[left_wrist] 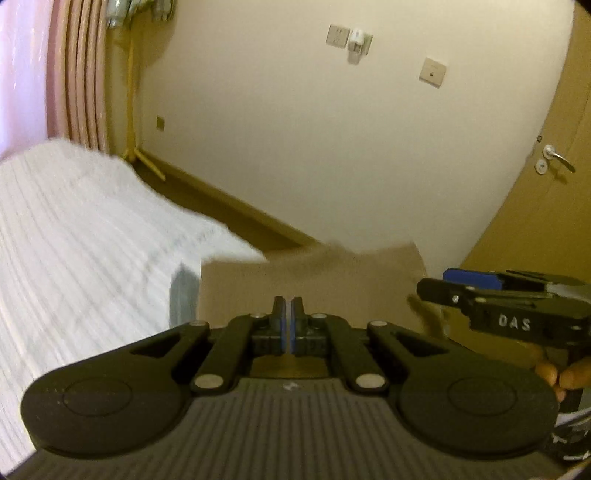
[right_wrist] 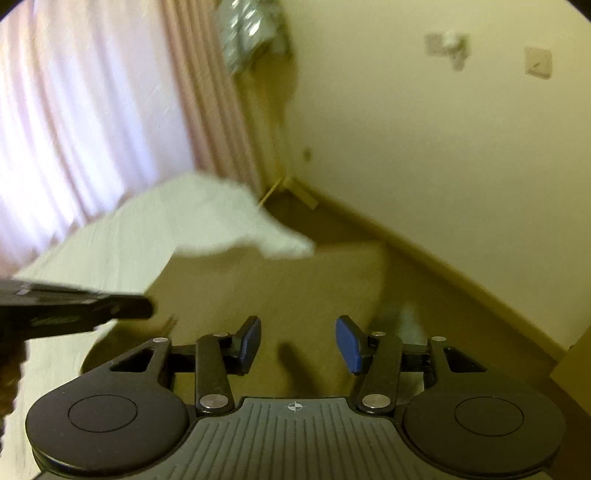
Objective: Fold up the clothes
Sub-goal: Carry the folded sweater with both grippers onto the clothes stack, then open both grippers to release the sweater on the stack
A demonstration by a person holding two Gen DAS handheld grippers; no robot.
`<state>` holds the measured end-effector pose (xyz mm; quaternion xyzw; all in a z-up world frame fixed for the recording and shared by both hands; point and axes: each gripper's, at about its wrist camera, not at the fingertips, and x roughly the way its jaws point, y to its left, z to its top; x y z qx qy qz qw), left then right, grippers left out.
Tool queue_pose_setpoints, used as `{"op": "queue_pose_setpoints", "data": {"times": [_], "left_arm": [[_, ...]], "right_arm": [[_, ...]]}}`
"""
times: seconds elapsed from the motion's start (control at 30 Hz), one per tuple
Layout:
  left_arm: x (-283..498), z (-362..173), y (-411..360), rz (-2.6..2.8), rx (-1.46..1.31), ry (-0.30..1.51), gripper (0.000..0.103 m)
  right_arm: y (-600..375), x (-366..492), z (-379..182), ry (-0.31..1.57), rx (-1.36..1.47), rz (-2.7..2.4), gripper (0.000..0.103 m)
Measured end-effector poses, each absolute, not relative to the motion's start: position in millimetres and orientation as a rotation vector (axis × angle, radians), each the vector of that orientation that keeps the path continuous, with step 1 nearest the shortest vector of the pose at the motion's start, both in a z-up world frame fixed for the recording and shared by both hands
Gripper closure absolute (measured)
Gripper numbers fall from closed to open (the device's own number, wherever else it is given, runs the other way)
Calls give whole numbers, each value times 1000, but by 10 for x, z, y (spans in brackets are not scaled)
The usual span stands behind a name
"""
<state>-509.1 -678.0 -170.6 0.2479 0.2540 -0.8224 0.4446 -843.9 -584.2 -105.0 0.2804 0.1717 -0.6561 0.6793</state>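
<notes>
seen from two wrist cameras, both blurred and tilted. tan garment (left_wrist: 314,273) spread flat on a white ribbed bed (left_wrist: 81,236), just ahead of both tools; long axis hard to tell, though in the left view its far edge runs roughly across the picture, with a corner toward the right. in the right view the same tan cloth (right_wrist: 280,280) fills the middle, white bedding (right_wrist: 207,218) beyond it. pink curtain (right_wrist: 92,110) at the left, cream wall (left_wrist: 295,129) with sockets (left_wrist: 338,36), brown skirting, a wooden door (left_wrist: 535,192) with a lever handle at the right.

left tool (left_wrist: 289,314) clenched, blue pads pressed together with nothing seen between them, pointing down over the garment. right tool (right_wrist: 298,343) released, blue pads apart, nothing between them, angled down at the cloth. right tool also visible side-on in the left view, fingers (left_wrist: 569,376) of a hand wrapped on its handle.
</notes>
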Motion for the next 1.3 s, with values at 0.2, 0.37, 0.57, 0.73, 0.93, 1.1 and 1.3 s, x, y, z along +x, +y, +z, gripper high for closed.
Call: {"op": "queue_pose_setpoints", "data": {"times": [0.2, 0.37, 0.57, 0.73, 0.93, 1.1, 1.3], "left_arm": [[-5224, -2046, -7259, -1949, 687, 606, 103], [-5118, -2386, -7435, -1906, 708, 638, 103], [-4936, -2137, -7259, -1909, 649, 667, 103], [-4761, -1774, -6679, -1934, 597, 735, 103], [-4726, -1917, -6195, -1870, 690, 810, 101], [-4786, -1571, -5959, -1875, 720, 747, 85], [-4769, -1339, -5532, -1817, 762, 740, 73]], "right_arm": [[-6325, -8542, -1263, 383, 616, -1493, 53], [-6488, -8515, -1491, 452, 632, -1499, 54], [-6364, -8626, -1325, 391, 628, -1530, 53], [-5872, -8590, -1001, 305, 663, -1501, 53], [-5339, -8317, -1047, 378, 786, -1432, 53], [-5132, -8216, -925, 385, 799, -1457, 53], [-4777, -8037, -717, 442, 881, -1489, 53]]}}
